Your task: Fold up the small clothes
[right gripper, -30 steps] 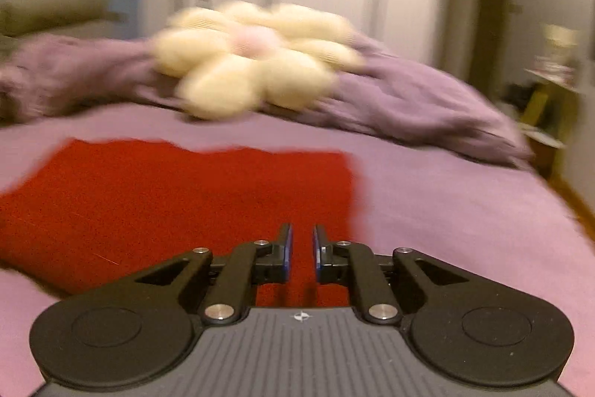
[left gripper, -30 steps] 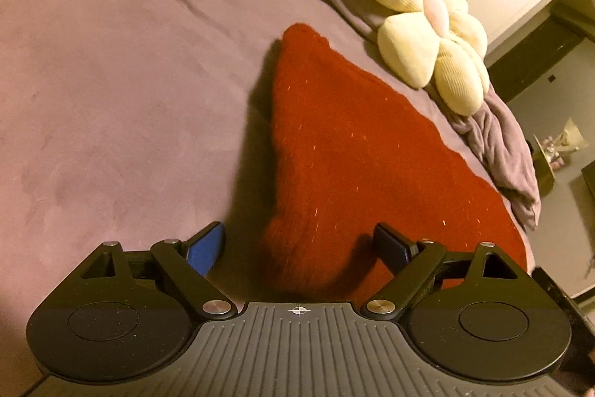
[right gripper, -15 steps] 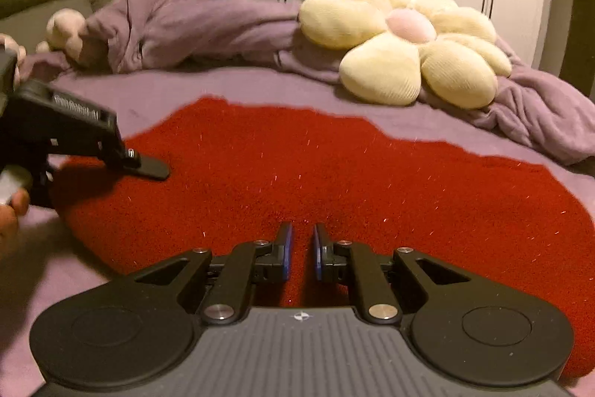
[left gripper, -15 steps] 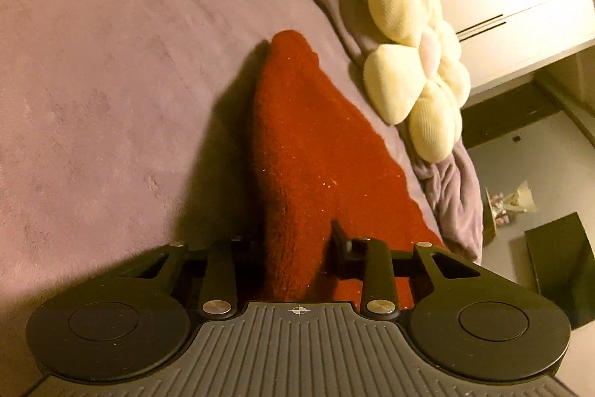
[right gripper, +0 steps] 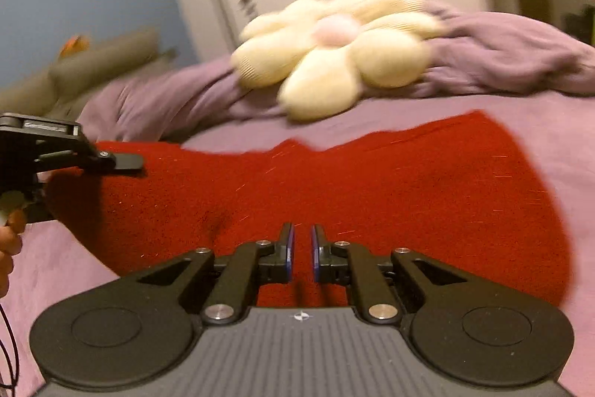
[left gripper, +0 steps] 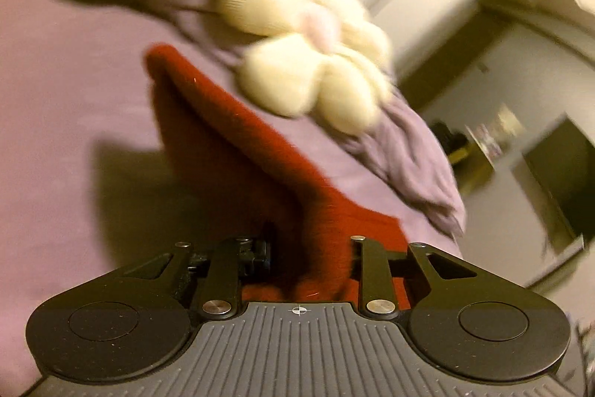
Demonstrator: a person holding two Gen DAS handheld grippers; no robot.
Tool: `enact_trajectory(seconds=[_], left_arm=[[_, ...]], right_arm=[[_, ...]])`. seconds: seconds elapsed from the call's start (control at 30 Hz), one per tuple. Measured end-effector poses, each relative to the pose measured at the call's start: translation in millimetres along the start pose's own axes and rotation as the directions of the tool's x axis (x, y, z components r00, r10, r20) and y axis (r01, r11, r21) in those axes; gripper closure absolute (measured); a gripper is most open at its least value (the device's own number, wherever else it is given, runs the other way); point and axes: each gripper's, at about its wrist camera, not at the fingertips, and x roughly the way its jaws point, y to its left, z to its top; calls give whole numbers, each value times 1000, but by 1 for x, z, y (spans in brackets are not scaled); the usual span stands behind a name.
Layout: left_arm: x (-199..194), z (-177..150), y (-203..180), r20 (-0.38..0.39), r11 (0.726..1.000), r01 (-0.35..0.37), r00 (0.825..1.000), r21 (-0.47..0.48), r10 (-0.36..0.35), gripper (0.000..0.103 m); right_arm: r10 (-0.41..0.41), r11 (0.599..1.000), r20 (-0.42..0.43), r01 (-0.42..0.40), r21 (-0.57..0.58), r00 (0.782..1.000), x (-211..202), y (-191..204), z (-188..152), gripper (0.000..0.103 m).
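On the purple bed cover (right gripper: pixel 557 121) lies the red cloth (right gripper: pixel 372 188). It is fuzzy and thick, with tiny shiny threads in it. The cover looks soft and smooth. Behind the cloth sits a puffy flower pillow (right gripper: pixel 334 54), cream with a pink middle, and it leans on a bunched-up purple blanket (right gripper: pixel 520 58).

My left gripper (left gripper: pixel 308 255) is pinching a fold of the red cloth. Its black fingers have just been closing, and now the cloth is bunched up thick between them. The pinched edge is up off the bed like a little tent, and there is a dark shadow under it. The rest of the cloth runs away from me to a round corner.

My right gripper (right gripper: pixel 300 252) is pressed nearly together, with just a thin gap between its blue pads (right gripper: pixel 289 252). The gap has nothing in it. The gripper hangs over the near edge of the red cloth.

A second ago my left fingers stood wide apart and the cloth lay flat. Now that side is lifted and folded. In the right view my left gripper (right gripper: pixel 126 162) shows at the left edge, by the cloth's end, where it was not before. Both pictures are blurry.
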Motion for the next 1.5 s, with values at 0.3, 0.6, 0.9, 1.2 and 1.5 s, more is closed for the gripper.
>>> enact_trajectory(seconds=[0.3, 0.6, 0.9, 1.2, 1.5], left_arm=[[118, -63, -92, -160, 967, -47, 983, 250, 89, 68], [120, -99, -115, -130, 884, 5, 990, 467, 62, 22], [118, -106, -120, -126, 887, 17, 991, 462, 47, 10], [96, -101, -124, -139, 907, 92, 990, 412, -38, 5], [39, -98, -96, -183, 928, 256, 960, 271, -211, 3]], right_arm=[[-144, 985, 27, 141, 97, 989, -41, -71, -7, 92], [-198, 971, -2, 197, 134, 980, -48, -99, -17, 86], [-308, 950, -75, 310, 22, 948, -21, -102, -25, 86], [-358, 934, -62, 357, -26, 932, -39, -104, -16, 74], [-278, 961, -5, 278, 0, 961, -55, -91, 10, 40]])
